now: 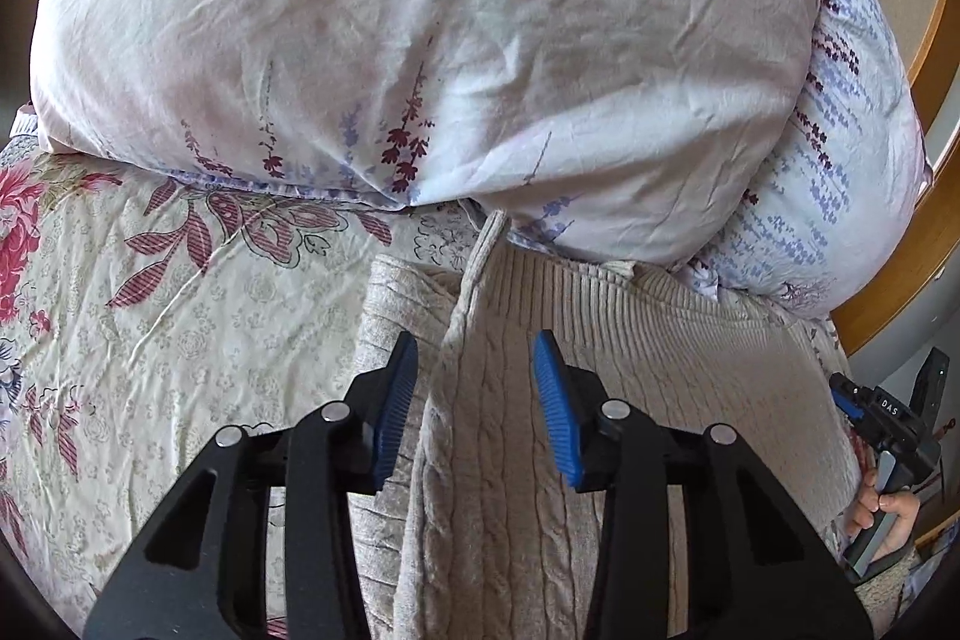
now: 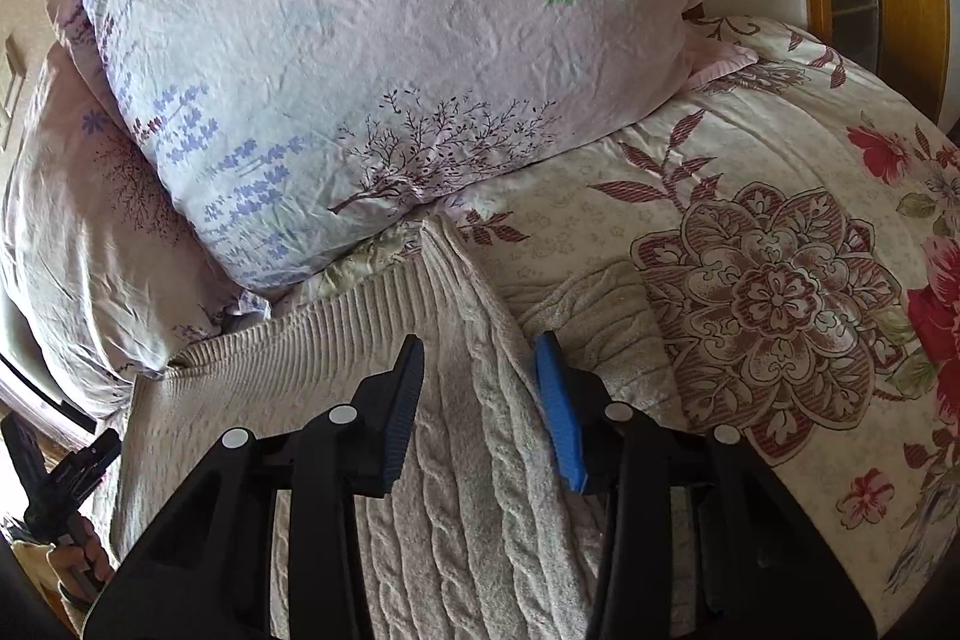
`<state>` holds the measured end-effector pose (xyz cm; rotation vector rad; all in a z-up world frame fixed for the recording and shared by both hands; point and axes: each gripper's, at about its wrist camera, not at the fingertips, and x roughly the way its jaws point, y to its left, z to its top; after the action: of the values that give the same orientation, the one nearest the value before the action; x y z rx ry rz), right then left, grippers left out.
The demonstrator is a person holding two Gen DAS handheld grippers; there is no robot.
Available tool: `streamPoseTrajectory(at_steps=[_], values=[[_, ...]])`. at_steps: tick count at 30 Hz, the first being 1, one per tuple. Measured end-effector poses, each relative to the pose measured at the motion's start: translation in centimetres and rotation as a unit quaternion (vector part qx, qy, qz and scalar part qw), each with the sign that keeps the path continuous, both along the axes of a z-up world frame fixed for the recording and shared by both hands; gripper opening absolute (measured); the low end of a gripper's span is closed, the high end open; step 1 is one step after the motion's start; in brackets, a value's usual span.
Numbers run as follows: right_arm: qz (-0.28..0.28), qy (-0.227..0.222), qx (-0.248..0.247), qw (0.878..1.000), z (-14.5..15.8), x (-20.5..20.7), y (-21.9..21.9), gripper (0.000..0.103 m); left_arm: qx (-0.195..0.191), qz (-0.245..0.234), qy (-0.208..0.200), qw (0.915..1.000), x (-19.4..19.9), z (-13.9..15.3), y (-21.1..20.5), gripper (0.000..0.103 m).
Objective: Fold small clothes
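1. In the left wrist view, our left tongs hang released over the sweater, blue pads wide apart with a raised fold of knit running between them. The sweater lies on the bed, its ribbed hem up against the pillow. The fold's long axis runs straight ahead, along the fingers, toward the pillow. At the far right edge we see the other tongs in a hand.

2. In the right wrist view, our right tongs are also released, pads apart above the same fold. The fold runs ahead and ends near the pillow's lower edge. The sweater's body spreads leftward; a sleeve-like piece lies just right of the pad.

3. We judge both tongs about equally near the fold, so either could close on it.

4. The bed's floral cover is soft and wrinkled; a wooden bedframe borders it.
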<state>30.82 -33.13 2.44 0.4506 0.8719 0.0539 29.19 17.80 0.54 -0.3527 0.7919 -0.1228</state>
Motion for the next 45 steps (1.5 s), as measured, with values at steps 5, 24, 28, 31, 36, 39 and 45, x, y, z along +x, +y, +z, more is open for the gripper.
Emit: streamPoseTrajectory(at_steps=[5, 24, 28, 31, 36, 39, 45], values=[[0.014, 0.02, -0.035, 0.999, -0.5, 0.2, 0.8, 0.03, 0.032, -0.013, 0.014, 0.9993, 0.3, -0.8, -1.3, 0.021], [-0.006, 0.034, -0.088, 0.996, -0.4, -2.9, 0.7, 0.024, 0.029, -0.011, 0.031, 0.9991, 0.1, -1.9, -1.3, 0.022], [0.033, 0.022, -0.118, 0.992, -0.1, -3.0, 2.2, 0.011, 0.042, -0.014, 0.032, 0.9985, 0.2, -1.7, -1.7, 0.021], [0.021, 0.017, -0.074, 0.997, 0.5, -3.3, 1.0, 0.009, 0.039, -0.013, 0.036, 0.9985, 0.0, -1.3, -1.6, 0.012], [-0.013, 0.008, -0.009, 1.0, 1.7, -5.7, -0.9, 0.009, -0.008, -0.017, 0.045, 0.9988, -0.9, -0.6, -0.3, 0.006], [-0.02, 0.017, -0.024, 0.999, 1.3, -6.4, -0.7, 0.009, -0.01, -0.019, 0.045, 0.9987, -1.4, -0.8, -0.1, 0.006], [-0.028, -0.013, -0.052, 0.998, 2.5, -7.4, 0.0, 0.031, -0.025, -0.008, 0.002, 0.9997, -4.4, 0.6, 1.3, 0.024]])
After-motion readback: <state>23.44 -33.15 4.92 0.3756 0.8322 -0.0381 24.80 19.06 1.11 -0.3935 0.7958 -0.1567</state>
